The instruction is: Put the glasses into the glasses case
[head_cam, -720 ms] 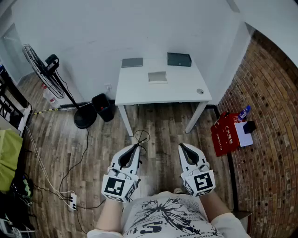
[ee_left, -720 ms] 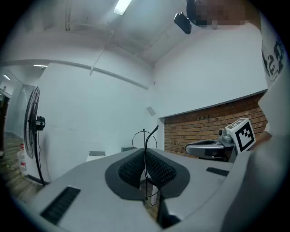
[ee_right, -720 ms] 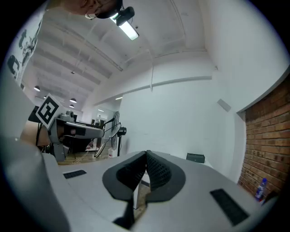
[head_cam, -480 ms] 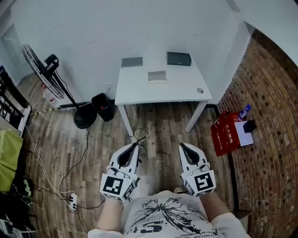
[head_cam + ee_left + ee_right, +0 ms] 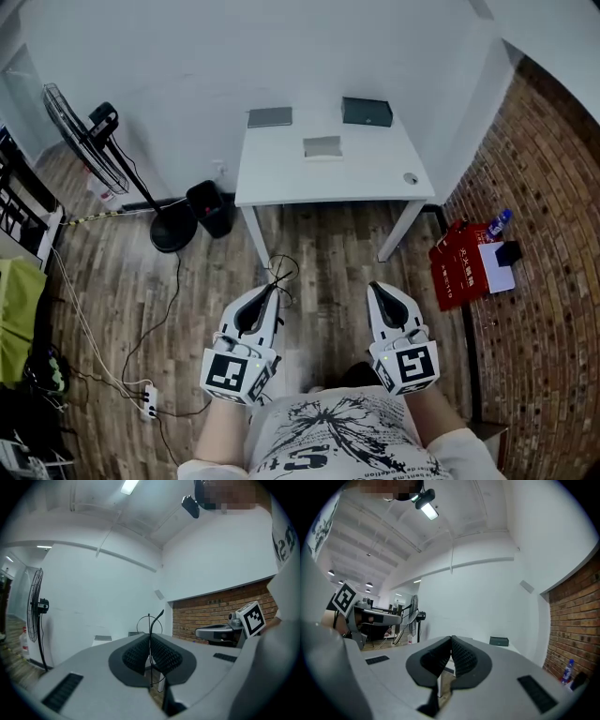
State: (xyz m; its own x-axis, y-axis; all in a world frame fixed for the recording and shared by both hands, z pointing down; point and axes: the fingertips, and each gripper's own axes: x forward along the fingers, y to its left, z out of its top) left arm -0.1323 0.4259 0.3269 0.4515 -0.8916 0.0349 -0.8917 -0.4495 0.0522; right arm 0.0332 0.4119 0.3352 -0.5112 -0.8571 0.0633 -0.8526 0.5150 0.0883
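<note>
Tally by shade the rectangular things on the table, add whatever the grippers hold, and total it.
Dark box: 1
Mid-grey flat slab: 1
Pale flat piece: 1
Glasses, pinched in the left gripper: 1
Total: 4. The first three lie on the white table; the right gripper holds nothing.

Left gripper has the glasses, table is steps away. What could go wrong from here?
1. The left gripper pinches the glasses by thin wire only; they may slip or bend in transit.
2. The dark box on the table, if that is the case, looks closed; the shut right gripper would need to open it.
</note>
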